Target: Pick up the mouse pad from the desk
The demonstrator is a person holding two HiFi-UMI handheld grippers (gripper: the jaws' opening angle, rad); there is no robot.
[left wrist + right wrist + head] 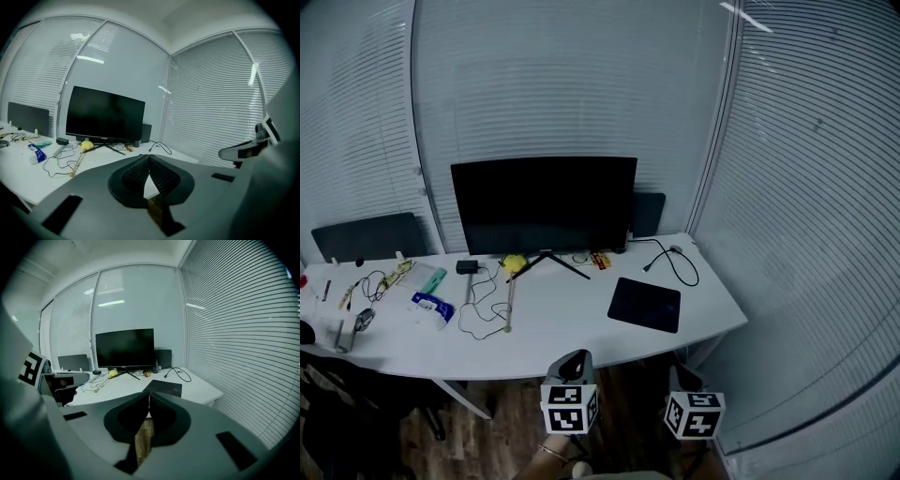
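Head view looks steeply down on a corner walled by slatted blinds [806, 187], with a wood floor [619, 394] at the near edge. A long white surface [572, 333] runs from left to right against the far wall. A black monitor [544, 202] stands at its far middle on a splayed stand, its screen dark. A grey panel [367, 236] stands upright at the far left, and a dark box [647, 214] sits behind the monitor's right edge.

The mouse pad [645, 304], dark and rectangular, lies flat on the right part of the surface, near the near edge. It is right of the monitor's stand and nothing lies on it.

Both tools are held off the near edge of the surface, over the floor and well apart from the mouse pad. The left tool [149, 157] has its jaws pressed together with nothing between them, and its marker cube [570, 405] shows at the bottom middle. The right tool [149, 393] is likewise closed and empty, with its marker cube [695, 413] further right. In the right gripper view the mouse pad lies just beyond the jaw tips.

A black cable [675, 262] loops on the surface beyond the mouse pad. Left of the stand lie a pale stick [508, 305] with a yellow head [514, 264], a black adapter [468, 267] with a thin wire, a blue-and-white packet [431, 307] and a teal item [431, 280].
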